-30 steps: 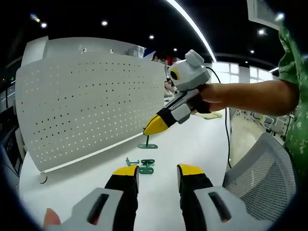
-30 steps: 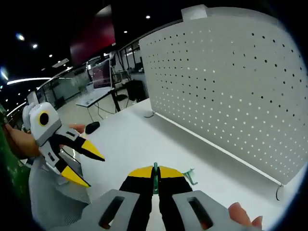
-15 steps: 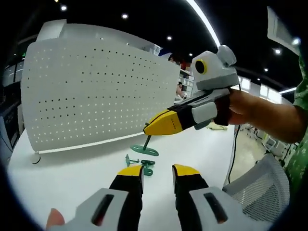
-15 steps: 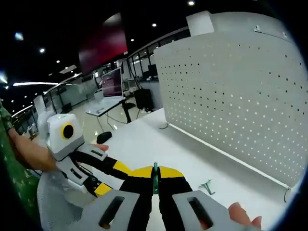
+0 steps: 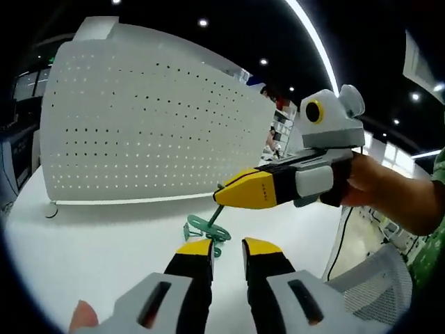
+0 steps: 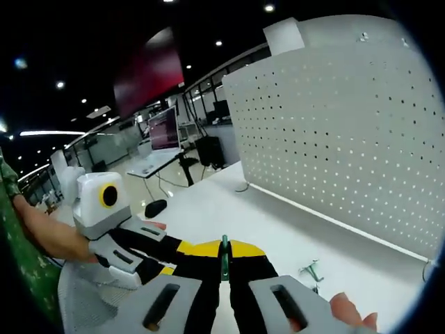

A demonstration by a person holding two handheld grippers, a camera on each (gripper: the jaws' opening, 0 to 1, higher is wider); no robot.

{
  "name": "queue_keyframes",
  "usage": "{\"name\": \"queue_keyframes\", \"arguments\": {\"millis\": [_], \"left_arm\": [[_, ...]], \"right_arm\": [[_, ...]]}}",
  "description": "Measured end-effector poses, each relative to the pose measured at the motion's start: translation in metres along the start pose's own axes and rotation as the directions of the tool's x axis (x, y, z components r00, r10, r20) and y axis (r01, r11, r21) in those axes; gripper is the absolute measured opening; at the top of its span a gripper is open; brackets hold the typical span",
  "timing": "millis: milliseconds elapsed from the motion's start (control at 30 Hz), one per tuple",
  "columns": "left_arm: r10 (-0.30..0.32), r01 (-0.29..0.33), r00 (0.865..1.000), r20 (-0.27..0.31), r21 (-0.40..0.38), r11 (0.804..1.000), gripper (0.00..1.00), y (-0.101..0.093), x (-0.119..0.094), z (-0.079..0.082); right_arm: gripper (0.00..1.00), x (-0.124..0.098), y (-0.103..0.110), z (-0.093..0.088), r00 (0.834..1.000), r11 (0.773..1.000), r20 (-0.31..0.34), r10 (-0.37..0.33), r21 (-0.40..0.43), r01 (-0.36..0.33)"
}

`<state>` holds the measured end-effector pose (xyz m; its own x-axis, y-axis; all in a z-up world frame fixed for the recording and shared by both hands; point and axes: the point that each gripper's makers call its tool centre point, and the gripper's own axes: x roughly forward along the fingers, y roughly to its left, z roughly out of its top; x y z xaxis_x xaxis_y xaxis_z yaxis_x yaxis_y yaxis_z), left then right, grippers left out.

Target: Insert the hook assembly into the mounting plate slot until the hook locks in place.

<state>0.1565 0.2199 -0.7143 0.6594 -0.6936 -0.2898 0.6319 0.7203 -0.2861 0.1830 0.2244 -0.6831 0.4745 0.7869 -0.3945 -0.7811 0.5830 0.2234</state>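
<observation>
right tongs point(image 6: 222, 252) clamped on green hook point(image 6: 224, 250) | left tongs point(image 5: 225, 248) narrowly apart, holding nothing | spare hooks point(image 5: 206, 228) on counter point(image 5: 90, 236) near pegboard point(image 5: 146, 132)

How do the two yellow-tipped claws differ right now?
The right hand-held gripper is shut on a green hook and held above the table; the left hand-held gripper is open, with a gap between its jaws, holding nothing, and sits lower. Both have yellow tips on black fingers and grey bodies.
</observation>
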Motion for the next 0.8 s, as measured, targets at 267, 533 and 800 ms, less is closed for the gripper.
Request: {"name": "queue_keyframes", "arguments": {"millis": [267,533,800], "left_arm": [[0.01,-0.01,1.0,0.003,-0.026,1.0,0.13,0.0043,-0.0007,-0.0003],[0.015,-0.016,1.0,-0.001,-0.032,0.999,0.09,0.0065,-0.002,-0.0016],[0.026,-0.027,1.0,-0.005,-0.03,0.999,0.06,0.0103,-0.0046,-0.003]], "right_arm": [[0.02,0.0017,0.005,-0.001,1.0,0.999,0.014,0.018,0.026,-0.018],[0.02,0.0002,0.0054,-0.0029,1.0,1.0,0.009,0.016,0.026,-0.017],[0.02,-0.0007,0.0068,-0.0067,1.0,0.999,0.004,0.015,0.042,-0.015]]}}
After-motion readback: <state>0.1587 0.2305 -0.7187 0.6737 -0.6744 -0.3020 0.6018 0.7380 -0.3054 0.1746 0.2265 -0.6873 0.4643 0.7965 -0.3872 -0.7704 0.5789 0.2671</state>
